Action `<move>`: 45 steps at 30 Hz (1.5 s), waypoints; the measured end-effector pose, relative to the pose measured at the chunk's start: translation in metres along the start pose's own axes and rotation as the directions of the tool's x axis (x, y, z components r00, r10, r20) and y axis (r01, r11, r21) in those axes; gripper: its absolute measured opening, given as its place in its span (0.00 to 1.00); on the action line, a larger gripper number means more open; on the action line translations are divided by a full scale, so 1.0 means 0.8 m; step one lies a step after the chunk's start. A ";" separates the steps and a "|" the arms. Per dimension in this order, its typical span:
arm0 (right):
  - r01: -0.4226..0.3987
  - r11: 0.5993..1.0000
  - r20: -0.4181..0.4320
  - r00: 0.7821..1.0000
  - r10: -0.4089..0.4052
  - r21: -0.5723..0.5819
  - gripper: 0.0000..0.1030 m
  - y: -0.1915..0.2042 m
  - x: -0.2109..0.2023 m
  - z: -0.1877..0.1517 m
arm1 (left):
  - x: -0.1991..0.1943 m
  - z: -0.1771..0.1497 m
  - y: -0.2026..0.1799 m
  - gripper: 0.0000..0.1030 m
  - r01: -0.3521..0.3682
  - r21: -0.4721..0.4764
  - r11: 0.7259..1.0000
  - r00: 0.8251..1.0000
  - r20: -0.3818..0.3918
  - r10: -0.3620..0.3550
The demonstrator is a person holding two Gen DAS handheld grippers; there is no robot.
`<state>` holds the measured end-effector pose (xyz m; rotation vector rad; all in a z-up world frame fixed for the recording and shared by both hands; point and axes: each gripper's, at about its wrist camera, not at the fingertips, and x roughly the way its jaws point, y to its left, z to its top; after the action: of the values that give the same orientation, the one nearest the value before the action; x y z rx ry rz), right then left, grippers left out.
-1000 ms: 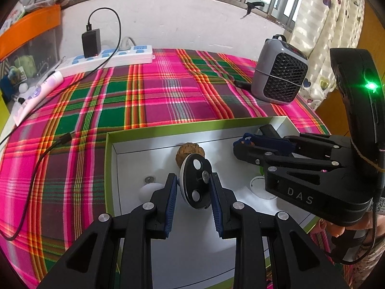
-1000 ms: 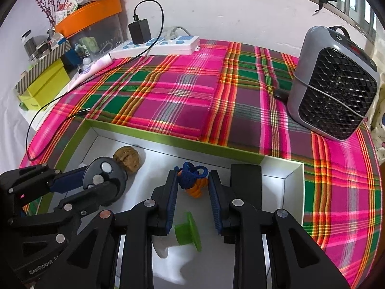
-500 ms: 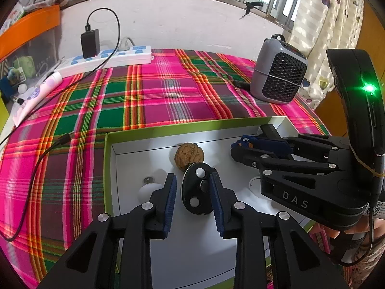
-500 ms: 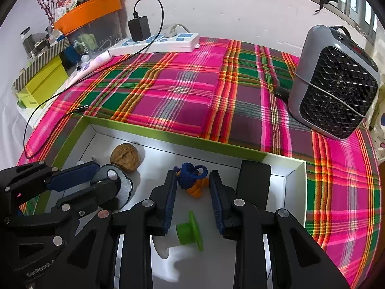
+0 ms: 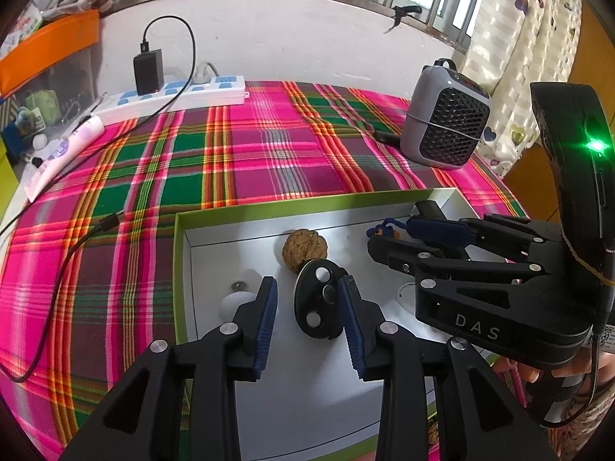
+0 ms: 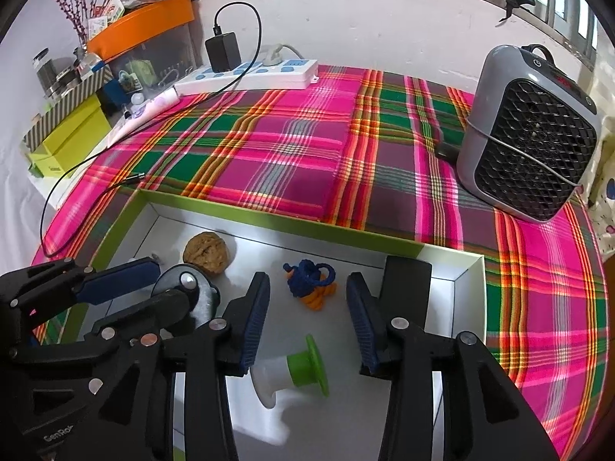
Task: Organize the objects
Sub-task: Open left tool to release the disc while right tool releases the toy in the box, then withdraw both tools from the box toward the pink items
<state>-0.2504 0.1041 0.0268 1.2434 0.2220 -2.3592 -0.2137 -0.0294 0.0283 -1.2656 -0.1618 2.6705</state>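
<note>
Grippers were both seen spread apart over the box (image 5: 180,269), nothing clamped. Left gripper (image 5: 307,307) was held around the black disc (image 5: 317,305), which stood on edge on the white floor; its right pad looked touching or nearly touching the disc, the left pad was clear of it. Walnut (image 5: 305,249) lay just behind the disc. Right gripper (image 6: 307,307) was held open around the blue-orange knot toy (image 6: 311,286), pads apart from it, with the green-white spool (image 6: 298,365) nearer the camera between the fingers. Disc was judged rigid, smooth, likely slippery and prone to tipping, best pinched across its flat faces. Toy was judged soft, light, yielding, best taken at its middle. Walnut was judged hard and prone to rolling.
</note>
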 end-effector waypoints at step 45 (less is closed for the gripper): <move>0.047 0.995 0.187 0.980 -0.063 0.090 0.42 0.020 -0.119 -0.082 | -0.107 -0.070 -0.030 0.35 -0.118 0.031 0.993 0.982 0.155 0.112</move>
<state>-0.1485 0.1433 0.0673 1.0521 0.0964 -2.5399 -0.1146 -0.0224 0.0619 -1.0892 -0.0567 2.8542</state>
